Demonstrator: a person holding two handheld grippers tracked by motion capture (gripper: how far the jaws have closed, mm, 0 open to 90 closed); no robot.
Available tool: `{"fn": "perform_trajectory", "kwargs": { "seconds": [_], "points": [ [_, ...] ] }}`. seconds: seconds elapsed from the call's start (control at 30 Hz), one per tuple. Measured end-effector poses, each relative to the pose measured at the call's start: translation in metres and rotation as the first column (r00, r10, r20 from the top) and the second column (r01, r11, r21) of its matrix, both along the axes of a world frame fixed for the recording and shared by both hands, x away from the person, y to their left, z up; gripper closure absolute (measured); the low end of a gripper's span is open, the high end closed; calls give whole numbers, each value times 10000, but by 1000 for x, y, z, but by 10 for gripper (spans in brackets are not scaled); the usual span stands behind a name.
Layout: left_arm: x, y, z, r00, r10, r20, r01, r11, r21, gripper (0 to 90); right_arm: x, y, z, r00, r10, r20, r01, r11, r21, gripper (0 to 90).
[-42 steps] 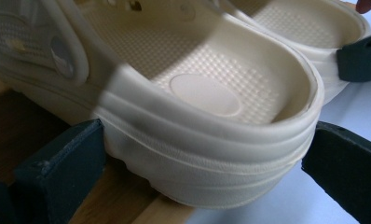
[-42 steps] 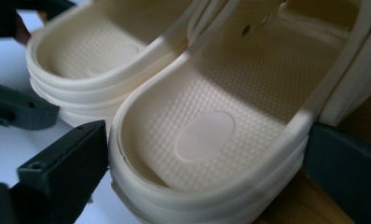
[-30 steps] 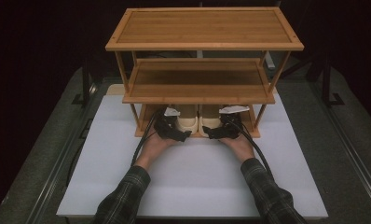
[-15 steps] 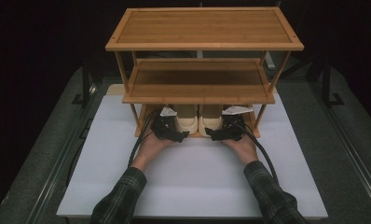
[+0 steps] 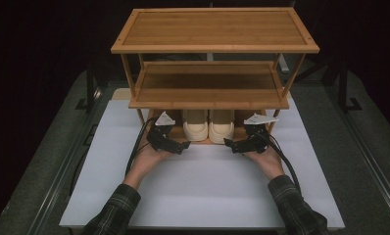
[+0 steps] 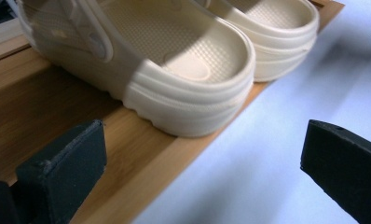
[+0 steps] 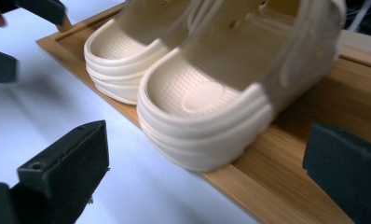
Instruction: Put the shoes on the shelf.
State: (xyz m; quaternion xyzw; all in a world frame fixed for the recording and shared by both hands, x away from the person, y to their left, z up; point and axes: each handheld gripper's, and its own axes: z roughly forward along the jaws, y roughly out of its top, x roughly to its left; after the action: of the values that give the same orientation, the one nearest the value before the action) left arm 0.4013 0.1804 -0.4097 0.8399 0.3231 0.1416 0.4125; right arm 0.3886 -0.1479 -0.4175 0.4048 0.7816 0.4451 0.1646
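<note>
While both grippers are held low at the front of the wooden rack (image 5: 210, 46), a pair of cream clogs is seen standing side by side on its bottom shelf (image 5: 178, 140), heels toward the person. In the high view the left clog (image 5: 195, 130) and the right clog (image 5: 221, 130) are placed touching or very nearly touching each other, roughly midway between the rack's front legs, with their heels at the shelf's front edge and slightly overhanging it. The left gripper (image 5: 184, 146) is held just left of the pair, its jaws spread wide and closed on nothing; in the left gripper view the heel of the left clog (image 6: 193, 84) is seen ahead, between the two open black jaws but not touched by them. The right gripper (image 5: 228, 144) is held just right of the pair, its jaws likewise set well apart and empty; in the right gripper view the heel of the right clog (image 7: 207, 112) is framed between them without contact, and the left clog (image 7: 123, 60) is seen beyond it. The rack is set on a white board (image 5: 207, 191) that covers the table, and plaid sleeves (image 5: 114, 213) are seen on both forearms.
</note>
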Motion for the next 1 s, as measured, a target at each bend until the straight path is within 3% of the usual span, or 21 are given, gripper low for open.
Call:
{"fn": "perform_trajectory", "kwargs": {
  "seconds": [0.4, 0.53, 0.73, 1.0],
  "points": [
    [-31, 32, 4, 9998, 131, 128, -133, 9998, 169, 0, -26, -26, 0, 9993, -191, -323, 180, 9993, -335, 2],
    [-43, 43, 5, 9995, 191, 259, -199, 9993, 318, 0, -38, -33, 2, 9997, -87, -231, 81, 9996, -263, 2],
    [-63, 59, 4, 9991, 245, 337, -253, 9994, 218, 0, -56, -39, 2, 9995, 1, -302, -15, 9989, -469, 2],
    [-87, 77, -2, 9988, 185, 445, -221, 9964, 822, 0, -78, -57, -3, 9993, -105, -347, 87, 9986, -529, 2]
  ]
}}
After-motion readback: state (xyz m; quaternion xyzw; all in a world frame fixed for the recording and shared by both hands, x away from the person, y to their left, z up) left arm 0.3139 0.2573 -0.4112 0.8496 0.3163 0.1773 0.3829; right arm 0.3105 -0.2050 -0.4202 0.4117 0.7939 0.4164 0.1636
